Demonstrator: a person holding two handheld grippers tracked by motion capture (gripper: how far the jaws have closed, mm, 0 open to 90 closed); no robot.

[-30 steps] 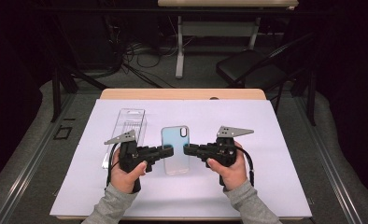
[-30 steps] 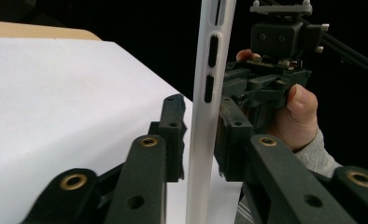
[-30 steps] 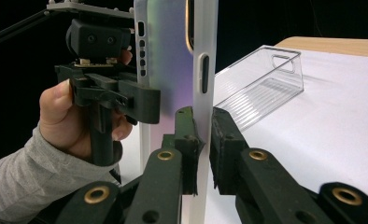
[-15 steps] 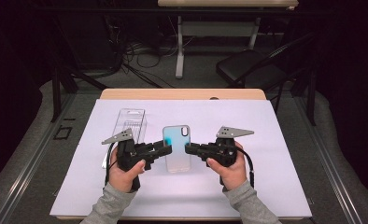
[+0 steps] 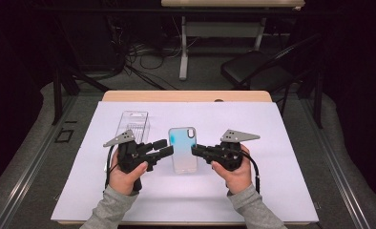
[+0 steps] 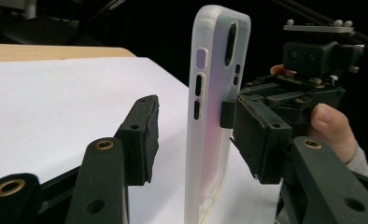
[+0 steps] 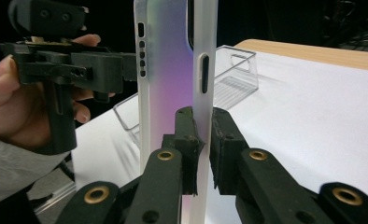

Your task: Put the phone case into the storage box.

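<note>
Right gripper [image 7: 201, 140] clamped on phone case [image 7: 166, 93] edge, plain in right gripper view. Left gripper [image 6: 196, 135] jaws just been opening, case between, untouched; high view adds clear plastic box [image 5: 134, 125] behind.

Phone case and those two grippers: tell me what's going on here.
A person works at a white-covered table with a gripper in each hand. The right gripper pinches one side wall of a translucent phone case. The left gripper has just been opening; its jaws flank the case's other edge without pressing. A clear plastic package lies behind.
</note>
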